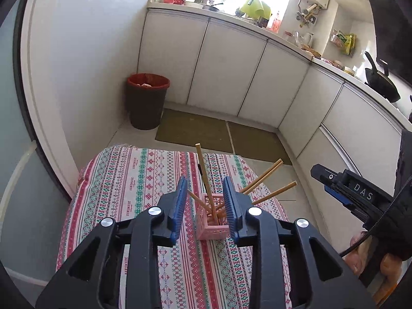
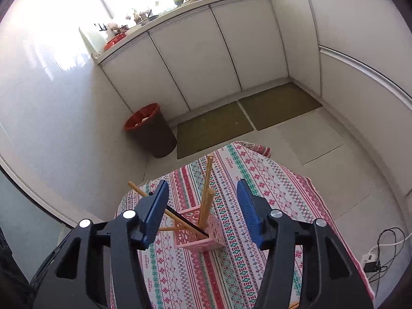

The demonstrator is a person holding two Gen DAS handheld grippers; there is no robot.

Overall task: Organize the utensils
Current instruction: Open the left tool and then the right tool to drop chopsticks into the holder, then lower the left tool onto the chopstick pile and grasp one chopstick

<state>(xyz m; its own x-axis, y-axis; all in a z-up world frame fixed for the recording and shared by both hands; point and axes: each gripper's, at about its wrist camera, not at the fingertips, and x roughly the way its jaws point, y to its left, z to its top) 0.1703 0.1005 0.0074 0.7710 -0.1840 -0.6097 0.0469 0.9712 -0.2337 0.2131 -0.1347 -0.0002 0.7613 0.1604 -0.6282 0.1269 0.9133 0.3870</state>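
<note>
the left gripper point(image 1: 203, 198) stood released, its ribbed blue pads apart with nothing pressed between them, framing the holder as if it had finished a drop. the right gripper point(image 2: 203, 206) was released wider, also empty, hanging just above the same spot. beneath both sat the pink holder point(image 2: 199, 231), a small square plastic basket with lacy cut-out walls, upright on the tablecloth point(image 2: 257, 180), a soft woven sheet of red and green stripes. the chopsticks point(image 1: 203, 170), slim pale wooden rods plus one dark one, were inside it and fanned outward, probably because the basket is short and loose. one steep, others leaning low. farther off stood a round dark bin point(image 1: 146, 100) with a red liner on the tiled floor by smooth white cabinets point(image 1: 224, 69).
</note>
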